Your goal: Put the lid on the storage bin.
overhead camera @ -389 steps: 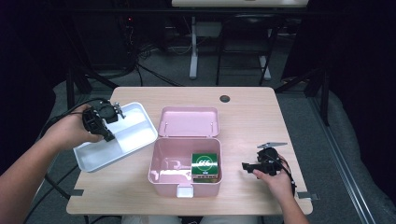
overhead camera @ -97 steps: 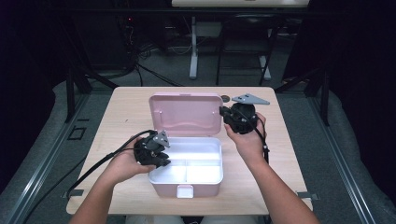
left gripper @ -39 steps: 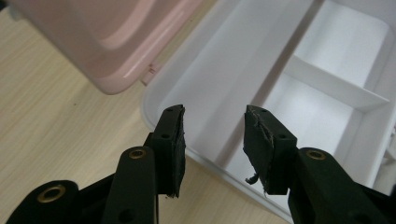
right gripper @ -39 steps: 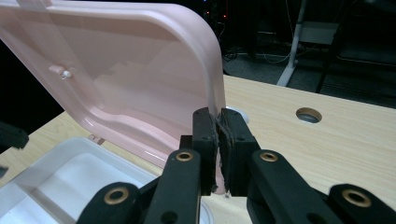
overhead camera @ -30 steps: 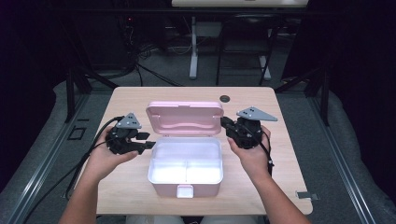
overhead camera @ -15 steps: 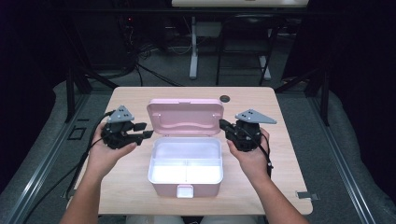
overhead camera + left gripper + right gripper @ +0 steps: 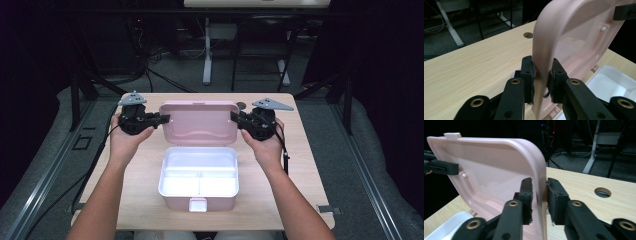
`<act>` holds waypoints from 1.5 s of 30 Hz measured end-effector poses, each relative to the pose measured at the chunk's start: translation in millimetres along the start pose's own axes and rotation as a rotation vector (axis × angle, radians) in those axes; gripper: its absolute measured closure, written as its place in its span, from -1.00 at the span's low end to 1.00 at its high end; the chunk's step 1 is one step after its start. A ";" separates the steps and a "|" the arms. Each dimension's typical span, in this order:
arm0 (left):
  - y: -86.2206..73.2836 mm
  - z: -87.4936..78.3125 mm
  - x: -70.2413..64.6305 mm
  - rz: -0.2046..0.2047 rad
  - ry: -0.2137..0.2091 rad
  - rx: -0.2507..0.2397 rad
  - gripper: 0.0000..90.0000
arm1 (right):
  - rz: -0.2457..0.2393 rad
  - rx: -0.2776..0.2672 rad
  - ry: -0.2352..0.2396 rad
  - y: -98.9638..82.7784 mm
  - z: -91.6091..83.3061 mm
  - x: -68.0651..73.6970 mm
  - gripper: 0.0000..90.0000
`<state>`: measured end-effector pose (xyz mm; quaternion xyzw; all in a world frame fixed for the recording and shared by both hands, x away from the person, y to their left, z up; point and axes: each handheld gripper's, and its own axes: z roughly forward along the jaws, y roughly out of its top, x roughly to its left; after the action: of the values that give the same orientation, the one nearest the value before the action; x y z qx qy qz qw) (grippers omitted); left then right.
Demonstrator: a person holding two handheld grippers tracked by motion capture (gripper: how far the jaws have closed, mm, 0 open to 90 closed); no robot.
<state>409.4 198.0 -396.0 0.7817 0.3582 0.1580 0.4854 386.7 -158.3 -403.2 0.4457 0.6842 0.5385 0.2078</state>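
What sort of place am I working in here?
Most likely a lab or recording workspace, not a home. A bare wooden table stands in a dark room, with cables trailing over the floor behind it and the metal legs of a desk beyond. On the table sits a single pink box.

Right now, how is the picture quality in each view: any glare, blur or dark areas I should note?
High view: the table is evenly lit, the room behind very dark; the white tray is nearly blown out. Left gripper view: the pink lid is sharp at the left gripper, the jaw bases blur near the lens. Right gripper view: soft sheen on the lid, murky background.
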 end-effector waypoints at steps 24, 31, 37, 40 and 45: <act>-0.4 -8.4 -13.7 0.064 0.053 0.018 0.76 | -0.068 -0.003 -0.030 -2.0 -10.8 11.5 0.74; -0.2 -12.8 -15.6 0.066 0.054 0.037 0.75 | -0.070 -0.005 -0.026 -3.5 -13.1 14.2 0.72; 0.6 -16.3 -17.0 0.068 0.048 0.042 0.73 | -0.071 0.001 -0.018 -3.3 -14.0 15.2 0.71; 2.1 -20.0 -16.7 0.062 0.035 0.027 0.70 | -0.070 0.004 -0.013 -3.2 -14.8 14.8 0.71; 4.3 -27.4 -17.1 0.058 0.028 0.015 0.70 | -0.078 0.007 -0.012 -3.4 -18.2 17.0 0.69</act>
<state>383.0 202.3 -377.4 0.7930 0.3434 0.1800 0.4700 362.8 -154.2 -396.9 0.4226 0.7019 0.5248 0.2310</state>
